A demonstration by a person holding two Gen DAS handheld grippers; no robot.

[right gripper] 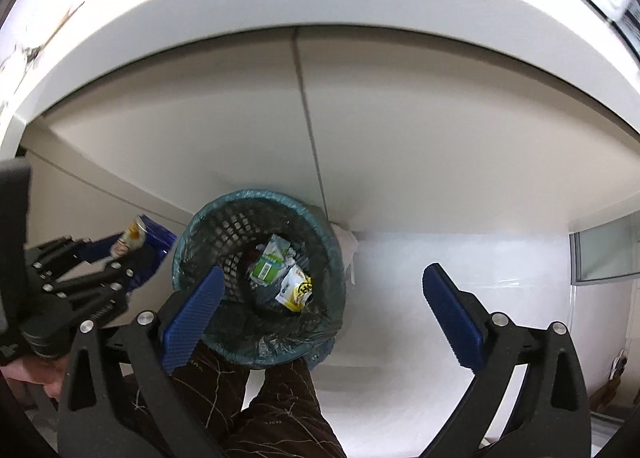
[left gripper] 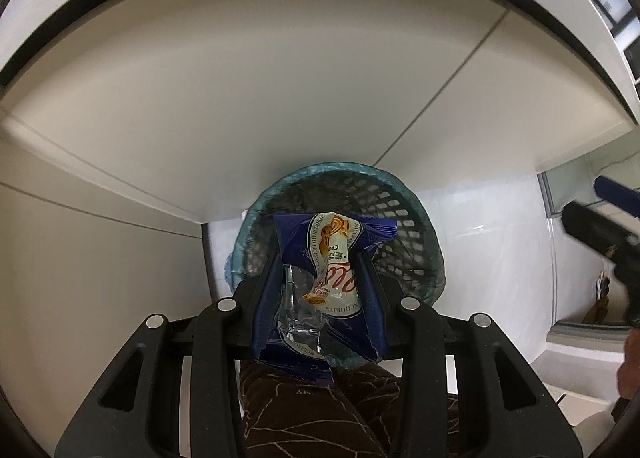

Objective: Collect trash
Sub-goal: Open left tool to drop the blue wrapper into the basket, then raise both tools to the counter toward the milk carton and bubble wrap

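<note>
My left gripper [left gripper: 320,258] is shut on a crumpled blue snack wrapper [left gripper: 332,254] with clear plastic bunched against it, hanging above the mesh trash bin [left gripper: 392,210] with its teal liner. In the right wrist view the same bin [right gripper: 224,218] stands on the floor by the counter base, with a green-and-white carton [right gripper: 270,262] and a yellow wrapper [right gripper: 296,288] inside. My right gripper [right gripper: 324,290] is open, its blue fingers [right gripper: 196,310] spread wide over the bin's rim with nothing between them. The left gripper [right gripper: 120,254] with its wrapper [right gripper: 140,234] shows at the left of that view.
A white counter edge [right gripper: 320,2] and cabinet fronts [left gripper: 280,98] rise right behind the bin. A person's dark patterned trouser leg [right gripper: 280,410] stands just in front of it. White floor [right gripper: 460,338] stretches to the right, with a glass panel [right gripper: 608,254] at the far right.
</note>
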